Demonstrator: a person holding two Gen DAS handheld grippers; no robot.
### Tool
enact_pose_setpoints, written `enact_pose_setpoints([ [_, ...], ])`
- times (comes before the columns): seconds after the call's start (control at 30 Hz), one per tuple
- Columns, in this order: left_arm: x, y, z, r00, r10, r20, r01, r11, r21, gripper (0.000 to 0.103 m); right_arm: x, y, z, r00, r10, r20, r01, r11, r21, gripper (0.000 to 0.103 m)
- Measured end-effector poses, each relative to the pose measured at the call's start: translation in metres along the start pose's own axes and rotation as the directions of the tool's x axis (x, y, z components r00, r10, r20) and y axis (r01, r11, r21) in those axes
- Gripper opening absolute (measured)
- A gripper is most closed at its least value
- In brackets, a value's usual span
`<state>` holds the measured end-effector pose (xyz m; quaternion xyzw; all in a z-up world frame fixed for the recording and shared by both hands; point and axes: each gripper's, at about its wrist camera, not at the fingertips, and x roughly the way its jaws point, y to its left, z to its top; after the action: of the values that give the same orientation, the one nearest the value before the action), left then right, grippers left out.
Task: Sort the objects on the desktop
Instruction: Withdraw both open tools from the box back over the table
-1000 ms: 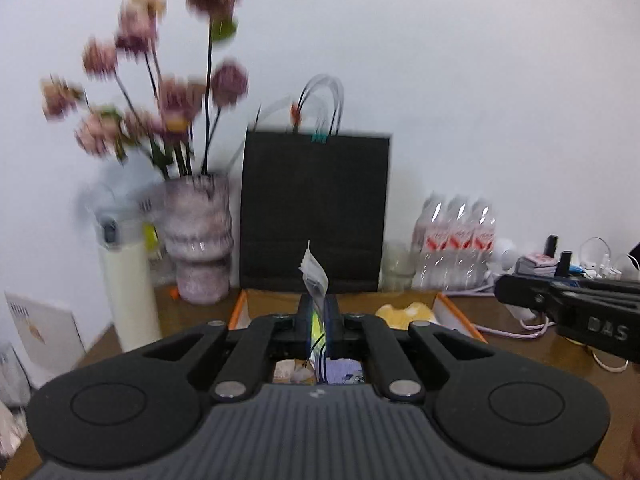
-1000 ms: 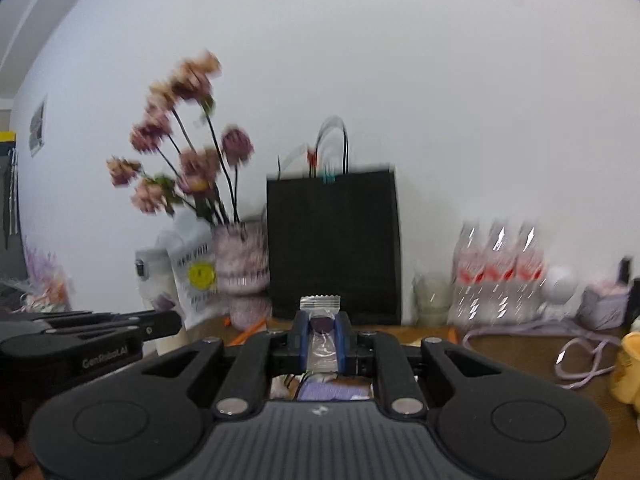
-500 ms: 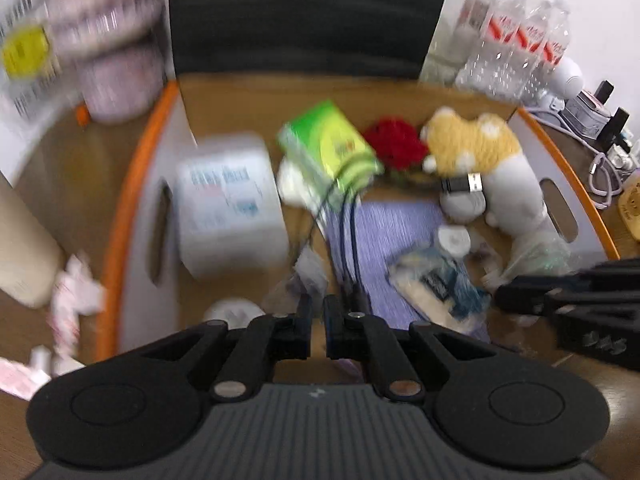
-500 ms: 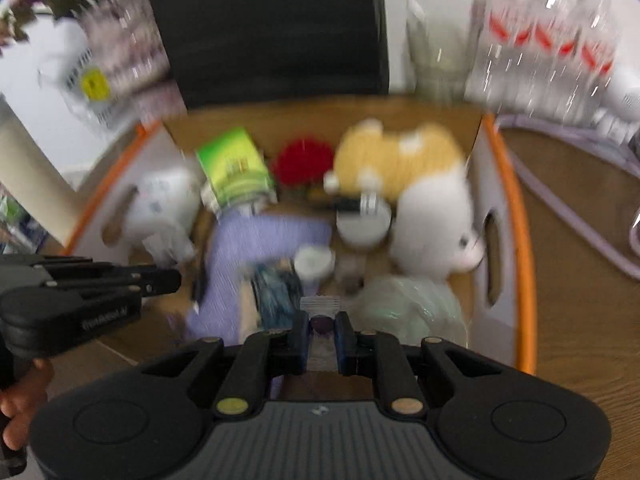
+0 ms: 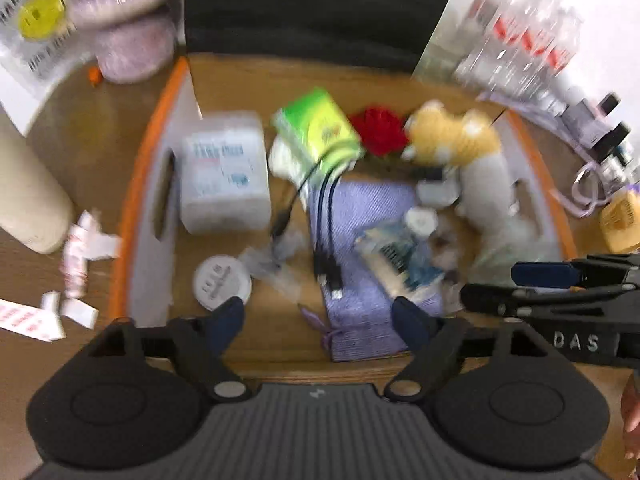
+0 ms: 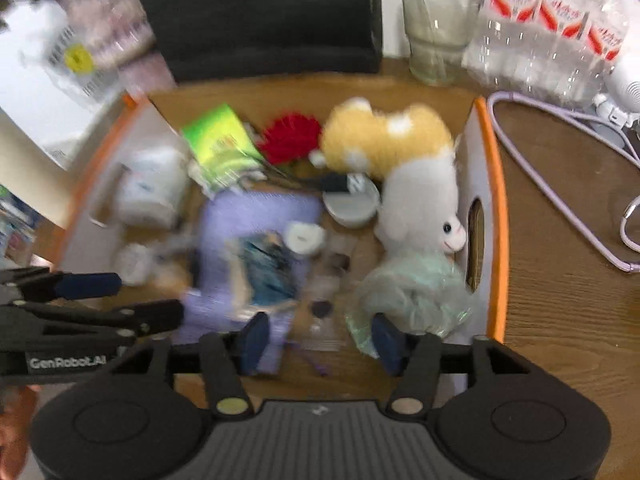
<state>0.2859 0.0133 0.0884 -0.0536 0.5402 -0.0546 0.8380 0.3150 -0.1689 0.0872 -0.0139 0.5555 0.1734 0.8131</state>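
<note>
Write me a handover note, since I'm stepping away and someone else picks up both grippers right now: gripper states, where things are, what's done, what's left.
Left gripper: jaws opening, nothing between them, above the box.
Right gripper: jaws opening too, no pad pressing on anything; a small clear sachet lies below it on the box floor.
In the box: tissue pack, green packet, red flower, plush toy, purple cloth, black cables, round lid.
Outside the box: white wrappers on the desk beside its orange edge.
Left: those wrappers look like the next pickup.
</note>
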Motion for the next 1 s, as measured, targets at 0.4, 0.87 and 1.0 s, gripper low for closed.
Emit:
enact_pose_setpoints([
  [0.4, -0.102, -0.001, -0.028, 0.966, 0.233, 0.116, -0.232, 0.973, -0.020, 0.103, -0.091, 0.011, -0.028, 0.989, -0.125, 0.083, 0.127, 0.992, -0.018, 0.088],
  [0.87, -0.160, -0.033, -0.129, 0.744, 0.144, 0.652, -0.206, 0.978, 0.018, 0.103, -0.151, 0.028, -0.131, 0.759, -0.011, 0.651, 0.016, 1.000, -0.002, 0.095],
  [1.0, -0.162, -0.036, -0.133, 0.743, 0.148, 0.652, -0.208, 0.978, 0.016, 0.103, -0.152, 0.030, -0.134, 0.754, 0.003, 0.657, -0.002, 1.000, -0.002, 0.095],
])
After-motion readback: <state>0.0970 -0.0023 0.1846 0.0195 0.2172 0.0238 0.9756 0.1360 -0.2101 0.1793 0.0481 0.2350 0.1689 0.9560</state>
